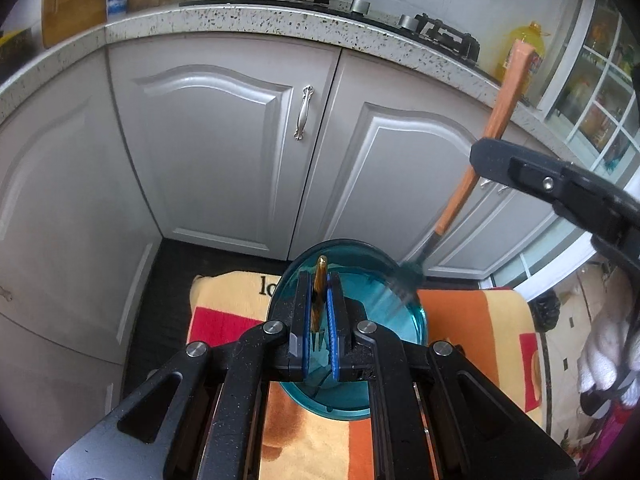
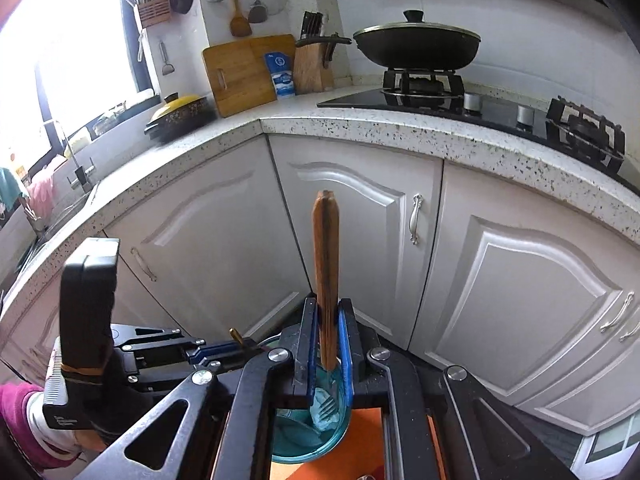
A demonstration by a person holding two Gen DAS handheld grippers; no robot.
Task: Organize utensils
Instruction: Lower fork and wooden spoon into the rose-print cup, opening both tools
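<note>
While both forks hang tines-down over the blue bowl (image 1: pixel 400 320), the left hand-held gripper (image 1: pixel 319 312) clamping the small fork (image 1: pixel 319 300) and the right hand-held gripper (image 2: pixel 328 344) the wooden-handled fork (image 2: pixel 326 264), a tilted release could tip either onto the cloth (image 1: pixel 472 320).

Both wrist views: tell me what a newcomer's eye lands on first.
First, the blue glass bowl on the orange-and-yellow cloth, with both grippers over it. The left gripper is shut on a small fork; the right gripper is shut on a wooden-handled fork, prongs down at the bowl. Behind, a lidded black wok sits on the stove.
</note>
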